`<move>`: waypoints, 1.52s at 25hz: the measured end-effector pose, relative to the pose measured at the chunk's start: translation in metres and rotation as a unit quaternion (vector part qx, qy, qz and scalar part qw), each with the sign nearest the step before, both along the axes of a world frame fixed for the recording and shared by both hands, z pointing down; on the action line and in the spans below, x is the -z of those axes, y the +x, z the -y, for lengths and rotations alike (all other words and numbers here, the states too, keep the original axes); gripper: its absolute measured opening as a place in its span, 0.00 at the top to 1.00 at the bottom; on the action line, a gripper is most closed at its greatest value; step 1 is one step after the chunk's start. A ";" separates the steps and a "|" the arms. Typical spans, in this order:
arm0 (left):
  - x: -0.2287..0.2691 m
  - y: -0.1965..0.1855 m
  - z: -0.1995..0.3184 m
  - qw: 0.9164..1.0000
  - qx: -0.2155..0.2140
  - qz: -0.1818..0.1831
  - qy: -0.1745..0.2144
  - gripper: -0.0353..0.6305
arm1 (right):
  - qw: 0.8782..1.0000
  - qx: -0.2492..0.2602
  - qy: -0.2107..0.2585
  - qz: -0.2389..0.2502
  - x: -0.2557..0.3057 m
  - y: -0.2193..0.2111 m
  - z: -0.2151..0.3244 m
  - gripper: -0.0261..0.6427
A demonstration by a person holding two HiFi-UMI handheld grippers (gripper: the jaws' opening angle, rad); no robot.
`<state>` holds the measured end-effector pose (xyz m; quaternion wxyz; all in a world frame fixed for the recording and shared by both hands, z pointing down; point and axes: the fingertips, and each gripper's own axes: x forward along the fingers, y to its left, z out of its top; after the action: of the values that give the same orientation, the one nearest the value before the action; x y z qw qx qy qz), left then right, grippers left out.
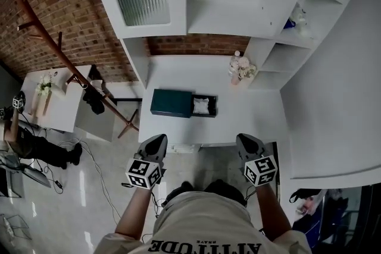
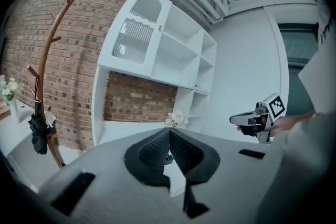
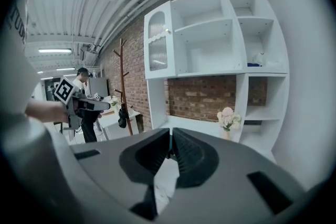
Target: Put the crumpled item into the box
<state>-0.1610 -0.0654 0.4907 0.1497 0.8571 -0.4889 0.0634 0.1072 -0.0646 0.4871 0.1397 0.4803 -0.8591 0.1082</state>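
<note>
A dark green box [image 1: 171,103] lies on the white desk [image 1: 256,116], and its right part stands open. A white crumpled item [image 1: 201,106] rests inside that open part. Both grippers hover off the desk's near edge, short of the box. My left gripper [image 1: 159,138] is shut and holds nothing; in its own view the left gripper [image 2: 169,131] shows its jaws meeting at the tips. My right gripper [image 1: 244,138] is also shut and empty, as the right gripper [image 3: 170,131] shows in its own view. The raised jaws hide the box in both gripper views.
A small vase of pale flowers [image 1: 241,68] stands at the desk's back right, under white shelves [image 1: 238,3]. A wooden coat rack [image 1: 65,62] and a side table [image 1: 56,98] stand to the left. A person [image 1: 36,149] sits at far left. A white wall closes the right.
</note>
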 end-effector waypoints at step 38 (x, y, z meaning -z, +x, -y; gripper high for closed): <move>0.040 0.063 -0.032 0.998 0.053 0.014 0.039 0.91 | 0.997 0.045 0.042 0.036 0.037 0.080 0.001 0.91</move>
<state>-0.0977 -0.0336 0.4506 0.1125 0.8342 -0.5377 0.0480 0.1876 -0.0654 0.4499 0.0928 0.4425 -0.8881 0.0832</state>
